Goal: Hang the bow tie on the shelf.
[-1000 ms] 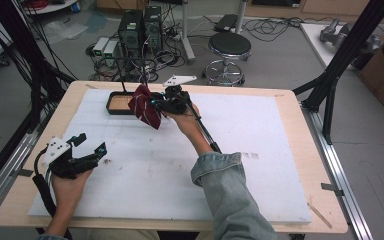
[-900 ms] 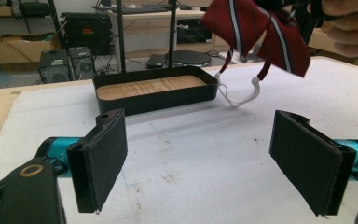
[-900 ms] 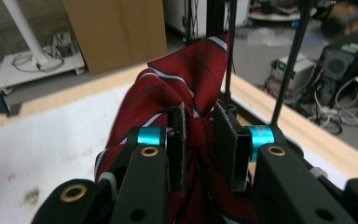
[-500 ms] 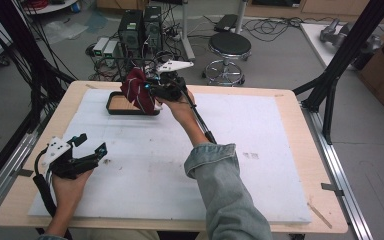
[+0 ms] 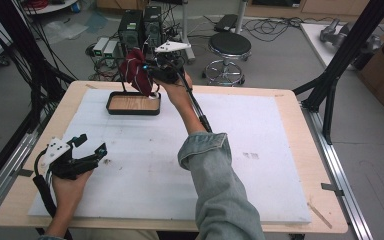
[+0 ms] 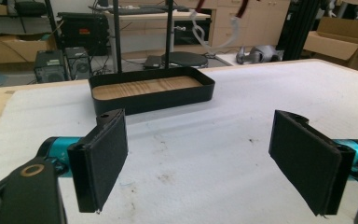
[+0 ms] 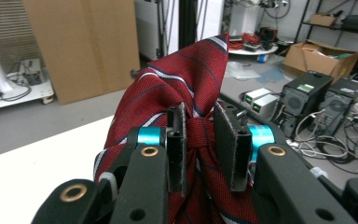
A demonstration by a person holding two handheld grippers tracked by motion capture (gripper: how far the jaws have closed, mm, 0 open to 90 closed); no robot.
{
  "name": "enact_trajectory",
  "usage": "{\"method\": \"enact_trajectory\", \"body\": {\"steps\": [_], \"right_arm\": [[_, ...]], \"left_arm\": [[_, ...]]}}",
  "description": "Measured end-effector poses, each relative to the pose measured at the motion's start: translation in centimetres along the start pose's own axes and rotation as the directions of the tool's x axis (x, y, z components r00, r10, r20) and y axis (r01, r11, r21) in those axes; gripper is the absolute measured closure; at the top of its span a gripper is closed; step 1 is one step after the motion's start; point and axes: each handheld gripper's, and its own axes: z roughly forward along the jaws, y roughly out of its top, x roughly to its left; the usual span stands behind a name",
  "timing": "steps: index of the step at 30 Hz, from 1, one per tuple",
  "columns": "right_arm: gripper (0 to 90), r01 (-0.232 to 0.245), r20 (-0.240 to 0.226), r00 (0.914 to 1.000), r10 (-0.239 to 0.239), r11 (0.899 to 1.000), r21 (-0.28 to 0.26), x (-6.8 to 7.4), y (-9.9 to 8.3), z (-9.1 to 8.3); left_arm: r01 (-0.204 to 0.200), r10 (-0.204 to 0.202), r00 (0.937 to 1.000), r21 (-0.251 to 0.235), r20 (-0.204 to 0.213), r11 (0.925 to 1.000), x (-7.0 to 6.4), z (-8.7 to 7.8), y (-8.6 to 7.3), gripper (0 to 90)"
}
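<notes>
since a second ago the right gripper (image 5: 152, 75) has lifted higher and swung leftward, so the bunched dark red striped fabric necktie (image 5: 134, 73) now hangs in the air over the far left end of the shallow black rectangular tray with a wooden floor (image 5: 111, 105), where before it sat lower, by the tray's right end. the left gripper (image 5: 91, 151) stays put near the front left of the white foam-covered table (image 5: 260, 125).

from above, the tie is just a dark lump, and its lower tip seems to dip close to the tray, though i can't tell whether it touches. the right gripper view brings it close: the jaws are pinched nearly together on a gathered fold of the necktie (image 7: 196, 93), thin white and navy stripes plain on the cloth, and the rest of it drops out of sight below the jaws.

the left gripper view looks along wide-apart jaws with nothing between them, straight at the tray (image 6: 149, 100) across the foam; its wooden floor lies bare, and the tie is cut off above the frame. a round black stool (image 5: 232, 47) stands beyond the table's far edge.
</notes>
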Motion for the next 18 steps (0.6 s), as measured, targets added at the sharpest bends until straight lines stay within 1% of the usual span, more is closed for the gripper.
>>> {"method": "enact_trajectory", "body": {"steps": [3, 5, 7, 10, 11, 13, 15, 18], "right_arm": [[74.9, -0.005, 0.025, 0.9997, 0.005, 1.0, -0.007, -0.4, 0.4, 0.3], [74.8, -0.015, 0.046, 0.9989, 0.014, 1.0, 0.002, -0.8, 0.5, 0.4], [74.8, -0.014, 0.062, 0.998, 0.014, 1.0, 0.008, -1.3, 0.5, 0.3], [74.8, -0.017, 0.104, 0.9945, 0.014, 0.999, 0.034, -2.3, 0.2, 0.0], [74.8, -0.033, 0.111, 0.9935, 0.028, 0.998, 0.045, -2.7, 0.1, -0.1], [74.7, -0.038, 0.131, 0.991, 0.029, 0.997, 0.072, -3.5, -0.3, -0.3], [74.6, -0.054, 0.136, 0.9899, 0.042, 0.995, 0.085, -4.0, -0.8, -0.5], [74.6, -0.059, 0.146, 0.9884, 0.042, 0.992, 0.113, -4.6, -1.6, -0.6]], "left_arm": [[-0.005, 0.005, 1.0, 0.001, 0.0, 1.0, 0.0, -0.1, 0.0, 19.7], [0.0, 0.0, 1.0, 0.002, 0.0, 1.0, 0.0, -0.1, 0.0, 19.7], [0.002, -0.002, 1.0, 0.005, -0.002, 1.0, 0.1, -0.2, -0.1, 19.7], [0.007, -0.007, 1.0, 0.002, -0.005, 1.0, 0.2, -0.3, -0.1, 19.8], [0.009, -0.009, 1.0, 0.002, -0.005, 1.0, 0.2, -0.2, -0.1, 19.7], [0.005, -0.005, 1.0, 0.005, -0.002, 1.0, 0.1, -0.2, -0.1, 19.7], [0.002, -0.002, 1.0, 0.007, -0.001, 1.0, 0.1, -0.1, -0.1, 19.7], [0.0, 0.0, 1.0, 0.01, -0.001, 0.9999, 0.1, 0.0, -0.1, 19.8]]}}
